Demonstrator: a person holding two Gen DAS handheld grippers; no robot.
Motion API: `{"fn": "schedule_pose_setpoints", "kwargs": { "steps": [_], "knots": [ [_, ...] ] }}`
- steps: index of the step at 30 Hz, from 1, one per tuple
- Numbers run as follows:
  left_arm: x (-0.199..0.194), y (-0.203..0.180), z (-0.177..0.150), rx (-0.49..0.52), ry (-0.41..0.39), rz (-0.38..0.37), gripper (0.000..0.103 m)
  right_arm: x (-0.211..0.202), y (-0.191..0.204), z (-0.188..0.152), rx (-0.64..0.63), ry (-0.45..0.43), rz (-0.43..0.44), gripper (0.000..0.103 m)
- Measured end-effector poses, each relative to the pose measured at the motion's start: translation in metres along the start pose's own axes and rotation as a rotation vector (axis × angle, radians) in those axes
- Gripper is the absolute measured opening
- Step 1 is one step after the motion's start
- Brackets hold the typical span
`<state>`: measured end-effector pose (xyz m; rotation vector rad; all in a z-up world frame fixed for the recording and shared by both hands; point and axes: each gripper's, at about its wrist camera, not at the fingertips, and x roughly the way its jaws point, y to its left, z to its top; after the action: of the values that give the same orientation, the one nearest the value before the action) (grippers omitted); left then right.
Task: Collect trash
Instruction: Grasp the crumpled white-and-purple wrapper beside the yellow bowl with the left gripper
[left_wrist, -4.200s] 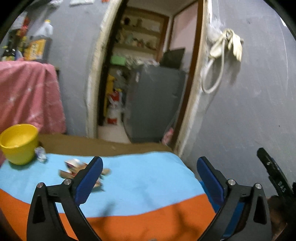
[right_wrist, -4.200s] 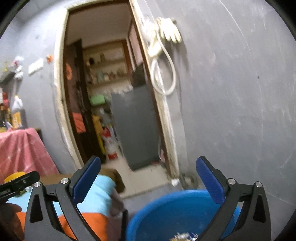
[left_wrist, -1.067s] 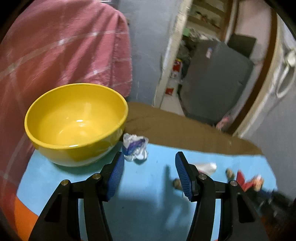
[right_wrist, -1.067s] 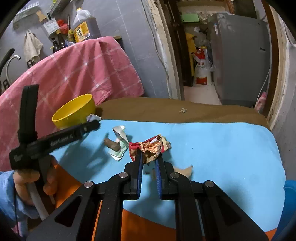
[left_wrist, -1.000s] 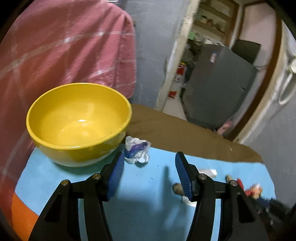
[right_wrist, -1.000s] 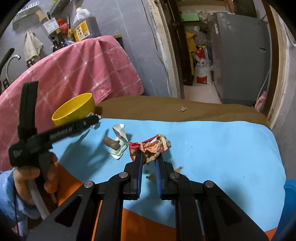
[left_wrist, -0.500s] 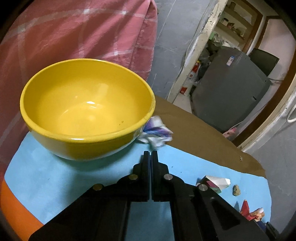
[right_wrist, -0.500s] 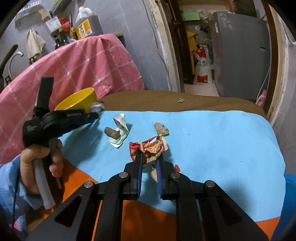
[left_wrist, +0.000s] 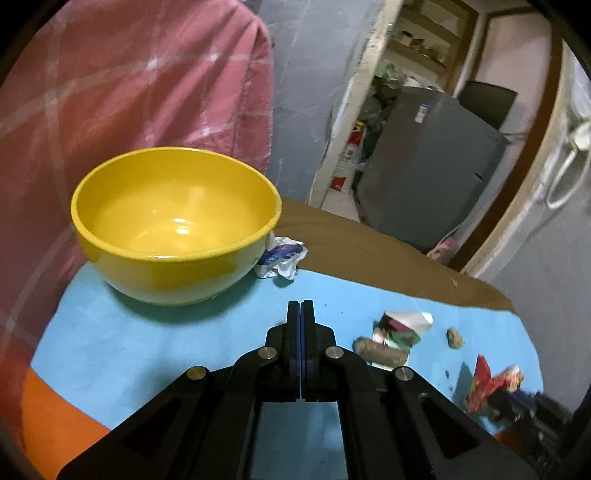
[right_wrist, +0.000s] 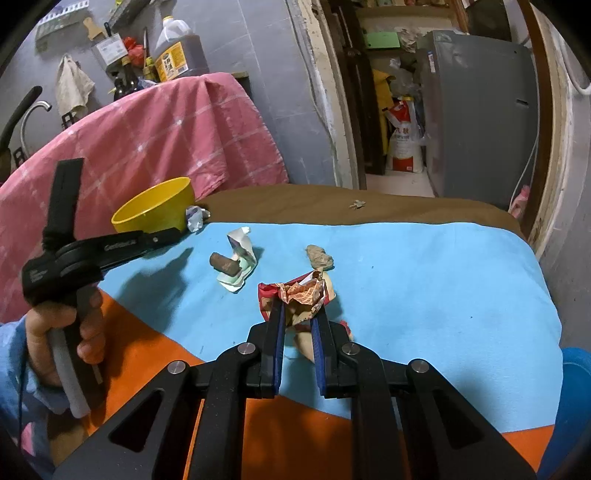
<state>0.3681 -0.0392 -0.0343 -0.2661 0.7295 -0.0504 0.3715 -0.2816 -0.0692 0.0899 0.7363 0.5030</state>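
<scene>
My right gripper (right_wrist: 299, 314) is shut on a crumpled red and orange wrapper (right_wrist: 295, 293), held just above the blue cloth; the same wrapper (left_wrist: 491, 384) shows at the right edge of the left wrist view. My left gripper (left_wrist: 301, 306) is shut with nothing in it. Its tips stop a little short of a crumpled white and purple wrapper (left_wrist: 280, 256) that lies against the yellow bowl (left_wrist: 166, 273). From the right wrist view, the left gripper (right_wrist: 175, 232) sits in a hand in front of that bowl (right_wrist: 155, 218).
On the blue cloth lie a brown cylinder (right_wrist: 223, 263) on folded white and green paper (right_wrist: 243, 251), and a brown lump (right_wrist: 319, 256). A blue tub (right_wrist: 576, 387) stands off the table's right end. Pink checked cloth (left_wrist: 129, 92) hangs behind the bowl.
The left jaws went from half open to fully shut, catching nothing; the white and purple wrapper stayed by the bowl. The right gripper drew the red wrapper back, uncovering the brown lump.
</scene>
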Motion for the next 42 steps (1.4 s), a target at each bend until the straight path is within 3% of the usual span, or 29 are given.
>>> {"fn": "schedule_pose_setpoints", "kwargs": {
  "steps": [5,8,11,13,16,19,23,27,29,31,36,42],
  "knots": [
    [0.008,-0.013,0.000,0.104,0.031,-0.001,0.000,0.000,-0.001,0.001,0.013,-0.002,0.003,0.013],
    [0.015,-0.015,0.001,0.087,0.043,0.017,0.001,0.000,-0.003,0.002,0.026,-0.005,0.013,0.013],
    [0.028,-0.012,0.005,0.022,0.073,0.036,0.013,-0.001,-0.004,0.001,0.032,-0.008,0.017,0.013],
    [0.033,-0.010,0.008,-0.048,0.075,0.045,0.035,-0.001,-0.003,0.000,0.030,-0.006,0.018,0.013],
    [0.035,-0.006,0.016,-0.122,0.048,0.073,0.044,-0.001,-0.004,0.000,0.027,-0.003,0.023,0.013],
    [0.041,0.002,0.023,-0.185,0.052,0.119,0.045,-0.002,-0.007,0.000,0.038,-0.002,0.038,0.013],
    [0.043,0.015,0.025,-0.299,0.040,0.140,0.045,-0.002,-0.008,0.000,0.052,-0.004,0.051,0.013],
    [0.042,0.017,0.025,-0.338,0.018,0.141,0.044,-0.002,-0.008,-0.001,0.054,-0.004,0.053,0.013],
    [0.041,0.020,0.025,-0.353,0.002,0.150,0.032,-0.003,-0.008,-0.001,0.053,-0.003,0.050,0.013],
    [0.042,0.024,0.025,-0.372,0.009,0.149,0.010,-0.004,-0.009,-0.001,0.053,-0.002,0.048,0.013],
    [0.036,0.033,0.020,-0.419,0.012,0.119,0.001,-0.005,-0.012,-0.001,0.067,-0.004,0.038,0.013],
    [0.023,0.033,0.013,-0.373,0.021,0.077,0.000,-0.006,-0.009,0.000,0.056,-0.014,0.033,0.011]
  ]
}}
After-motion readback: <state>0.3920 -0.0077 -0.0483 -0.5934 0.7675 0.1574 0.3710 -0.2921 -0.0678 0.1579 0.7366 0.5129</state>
